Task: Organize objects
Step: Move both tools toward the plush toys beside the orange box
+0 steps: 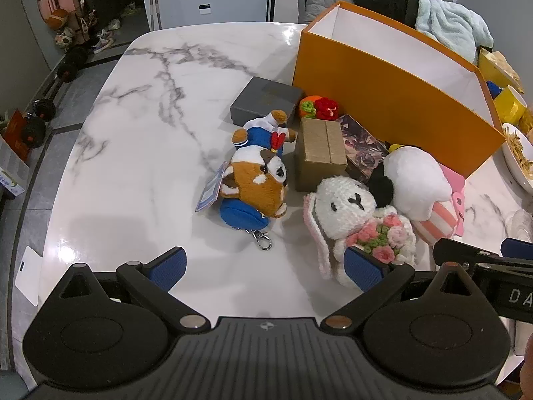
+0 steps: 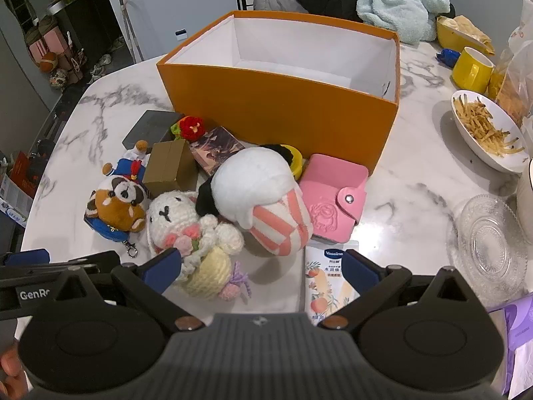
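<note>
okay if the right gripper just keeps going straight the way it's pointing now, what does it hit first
Most likely the striped pink-and-white plush, which lies on the table ahead, roughly in line with the open right gripper. The crocheted bunny sits just off to its left finger's side, and depth is hard to judge, so the gripper might graze that first.

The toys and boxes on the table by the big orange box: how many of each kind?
Soft toys: 3: red panda plush, white crochet bunny, white plush with pink stripes
Small boxes: 2: grey box, tan cardboard box
Total: 5

Glossy marble table [image 1: 140, 153], plush toys [image 1: 256, 180]
</note>
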`<state>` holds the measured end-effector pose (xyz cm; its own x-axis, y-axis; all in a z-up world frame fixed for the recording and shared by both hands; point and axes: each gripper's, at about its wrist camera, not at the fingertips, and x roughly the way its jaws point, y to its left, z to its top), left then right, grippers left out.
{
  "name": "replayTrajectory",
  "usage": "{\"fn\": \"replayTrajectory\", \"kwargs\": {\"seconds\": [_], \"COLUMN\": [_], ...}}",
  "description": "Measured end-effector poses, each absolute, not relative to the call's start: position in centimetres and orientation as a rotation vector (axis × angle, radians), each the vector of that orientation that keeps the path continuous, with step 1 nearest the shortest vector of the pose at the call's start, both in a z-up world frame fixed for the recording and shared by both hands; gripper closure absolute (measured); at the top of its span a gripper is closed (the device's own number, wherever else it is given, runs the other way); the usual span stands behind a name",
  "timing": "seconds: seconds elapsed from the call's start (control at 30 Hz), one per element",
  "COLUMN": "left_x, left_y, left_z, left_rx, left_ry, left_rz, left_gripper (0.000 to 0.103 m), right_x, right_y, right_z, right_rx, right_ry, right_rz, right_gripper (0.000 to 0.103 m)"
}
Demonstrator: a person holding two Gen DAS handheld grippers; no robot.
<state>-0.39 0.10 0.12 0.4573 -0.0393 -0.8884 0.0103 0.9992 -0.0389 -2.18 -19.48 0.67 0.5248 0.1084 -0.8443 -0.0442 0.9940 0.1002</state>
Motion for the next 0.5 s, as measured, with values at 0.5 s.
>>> {"fn": "replayTrajectory", "kwargs": {"seconds": [0.5], "left_x": [-0.33], "left_y": [-0.26], "left_z": [0.0], "left_rx": [-0.029], "left_ry": [1.1], "left_rz": [-0.03], "left_gripper": [0.0], "right_x": [-2.13], "right_y": [-19.46], "right_z": [0.69], "right_rx": [0.067], "right_ry": [1.016], "right_rz": [0.094], "right_gripper": [0.001]}}
